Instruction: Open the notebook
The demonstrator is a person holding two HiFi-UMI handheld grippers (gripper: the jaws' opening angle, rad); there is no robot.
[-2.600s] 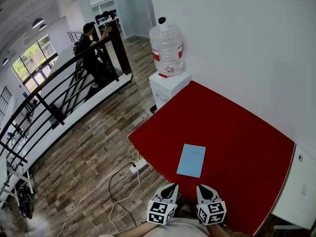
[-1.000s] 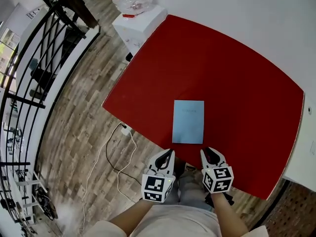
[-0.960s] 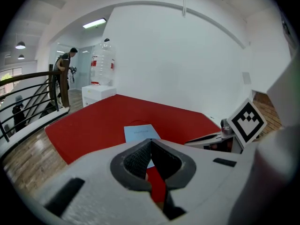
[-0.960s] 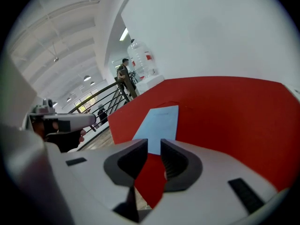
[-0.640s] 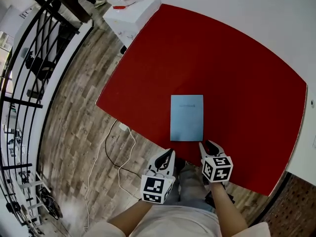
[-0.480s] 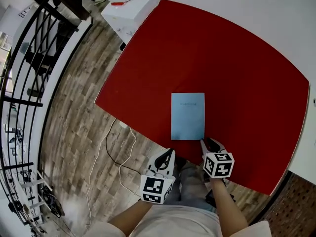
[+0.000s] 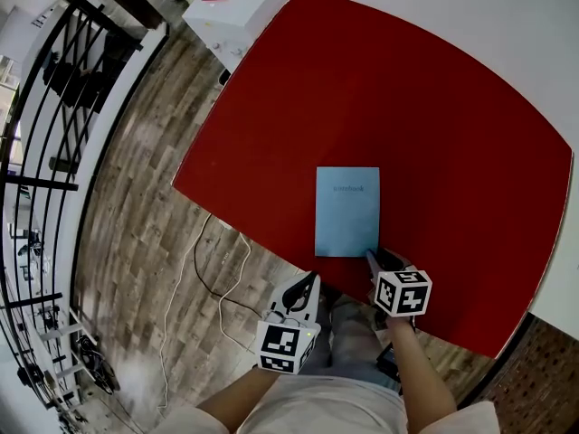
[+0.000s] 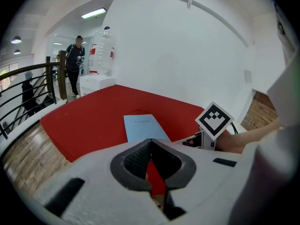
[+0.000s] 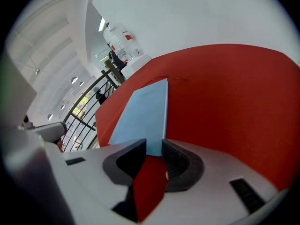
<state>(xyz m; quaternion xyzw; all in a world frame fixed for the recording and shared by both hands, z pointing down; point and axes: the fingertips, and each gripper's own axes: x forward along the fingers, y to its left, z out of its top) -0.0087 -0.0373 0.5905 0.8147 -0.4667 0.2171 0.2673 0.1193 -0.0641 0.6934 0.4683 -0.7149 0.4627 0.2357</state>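
Note:
A closed light-blue notebook lies flat on the red table, near its front edge. My right gripper is over the table just short of the notebook's near right corner, open by a narrow gap. In the right gripper view the notebook shows between and beyond the jaws of that gripper, with nothing held. My left gripper hangs off the table's front edge, shut and empty. From the left gripper view, its joined tips point towards the notebook and the right gripper's marker cube.
A white stand with a water bottle is at the table's far left corner. A black railing runs along the left. A white cable lies on the wood floor. A person stands by the railing.
My right gripper has moved forward over the table edge to the notebook's near right corner. The left gripper has stayed where it was. The head view has tilted further down.

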